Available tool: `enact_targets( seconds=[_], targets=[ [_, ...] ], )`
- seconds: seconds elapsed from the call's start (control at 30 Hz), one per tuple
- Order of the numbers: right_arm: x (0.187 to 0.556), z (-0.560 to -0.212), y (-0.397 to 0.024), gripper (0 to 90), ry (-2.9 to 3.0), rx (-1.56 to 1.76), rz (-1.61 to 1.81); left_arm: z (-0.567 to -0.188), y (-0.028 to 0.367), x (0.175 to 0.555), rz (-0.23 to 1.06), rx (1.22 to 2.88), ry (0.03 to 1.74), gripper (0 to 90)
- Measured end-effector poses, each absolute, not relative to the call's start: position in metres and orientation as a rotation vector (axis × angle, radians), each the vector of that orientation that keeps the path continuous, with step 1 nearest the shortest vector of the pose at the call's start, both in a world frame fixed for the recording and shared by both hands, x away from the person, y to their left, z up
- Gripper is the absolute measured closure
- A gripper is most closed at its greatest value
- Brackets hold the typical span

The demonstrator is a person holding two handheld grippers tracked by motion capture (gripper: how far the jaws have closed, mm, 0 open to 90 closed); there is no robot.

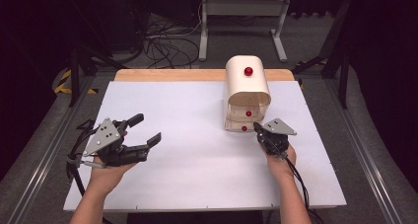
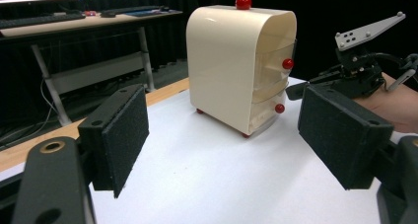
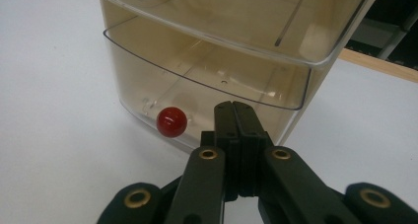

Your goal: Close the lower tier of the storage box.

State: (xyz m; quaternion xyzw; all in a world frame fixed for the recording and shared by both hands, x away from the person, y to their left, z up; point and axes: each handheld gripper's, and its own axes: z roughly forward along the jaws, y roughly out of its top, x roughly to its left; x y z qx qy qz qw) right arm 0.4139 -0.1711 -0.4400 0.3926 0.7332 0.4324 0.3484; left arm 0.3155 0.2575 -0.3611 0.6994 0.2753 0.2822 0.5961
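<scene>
High view. A cream drawer cabinet (image 1: 248, 88) stands upright on the white table (image 1: 187, 155), right of centre and towards the far edge, just in front of the bare wooden strip (image 1: 167, 75). Its long axis is vertical; its drawer fronts face the near edge, towards the person. A red top knob (image 1: 248, 71) sits on the arched top, with two more red knobs on the drawer fronts below. The right gripper (image 1: 257, 129) lies just in front of the lower drawer (image 1: 241, 126), jaws pressed together, its tip close beside the lower knob (image 1: 244, 128); whether it touches the drawer cannot be told at this size. The left gripper (image 1: 145, 129) rests well apart, at the table's left, jaws spread, nothing between them.

Left gripper view. The two black pads (image 2: 123, 135) stand wide apart over bare table. The cabinet (image 2: 231, 61) is seen from one corner: solid cream side wall to the left, clear drawer fronts to the right, where the right gripper (image 2: 296, 91) is held level with the lower drawer (image 2: 263, 116).

Right gripper view. The jaws are clenched on nothing, tip (image 3: 239, 115) against or just before the clear front of the lower drawer (image 3: 207, 86), right of the red lower knob (image 3: 171, 121). The upper drawer (image 3: 246, 21) overhangs it.
</scene>
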Motion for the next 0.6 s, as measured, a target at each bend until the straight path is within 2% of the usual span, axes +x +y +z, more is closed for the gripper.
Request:
enact_targets(
  seconds=[0.6],
  targets=[
    [0.4137, -0.4372, -0.1752, 90.0, 1.915, 1.048, 1.172, -0.3604, 0.259, 0.315, 0.66, 1.622, 0.642, 20.2]
  ],
)
